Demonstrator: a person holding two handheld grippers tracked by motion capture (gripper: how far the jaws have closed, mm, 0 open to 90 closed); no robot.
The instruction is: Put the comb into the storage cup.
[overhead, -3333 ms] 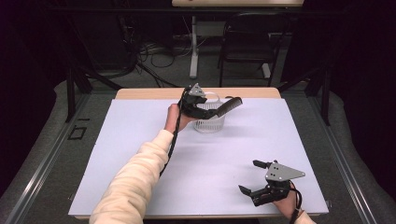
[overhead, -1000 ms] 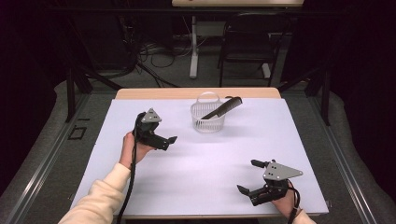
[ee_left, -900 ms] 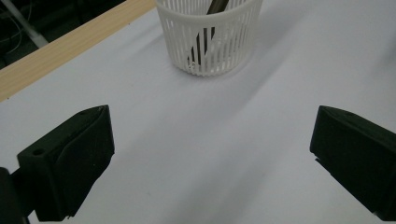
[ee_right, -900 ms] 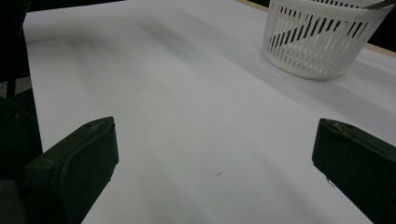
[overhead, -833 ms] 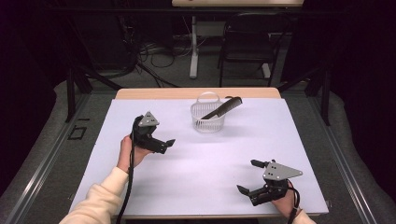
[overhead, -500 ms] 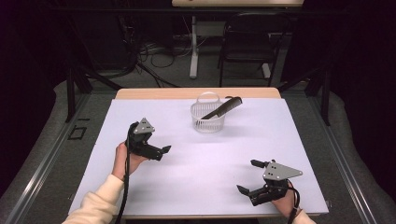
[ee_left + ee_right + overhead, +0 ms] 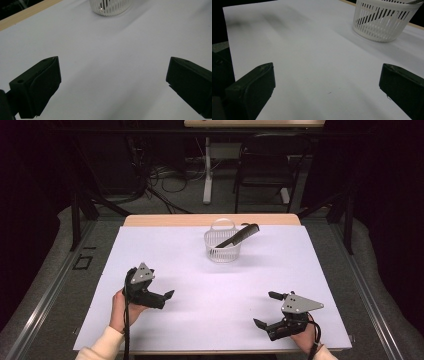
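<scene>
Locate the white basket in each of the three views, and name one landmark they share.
High view: the white basket stands at the far middle of the table, a dark comb leaning out of it.
Left gripper view: top edge, just right of centre, cut off.
Right gripper view: top right corner.
Shared landmark: the table's wooden far edge, behind the basket.

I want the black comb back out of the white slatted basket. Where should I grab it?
Grip the black comb by the end jutting over the rim of the white slatted basket, coming from the right gripper's side: it leans up that way, clear of the basket's handle.
</scene>
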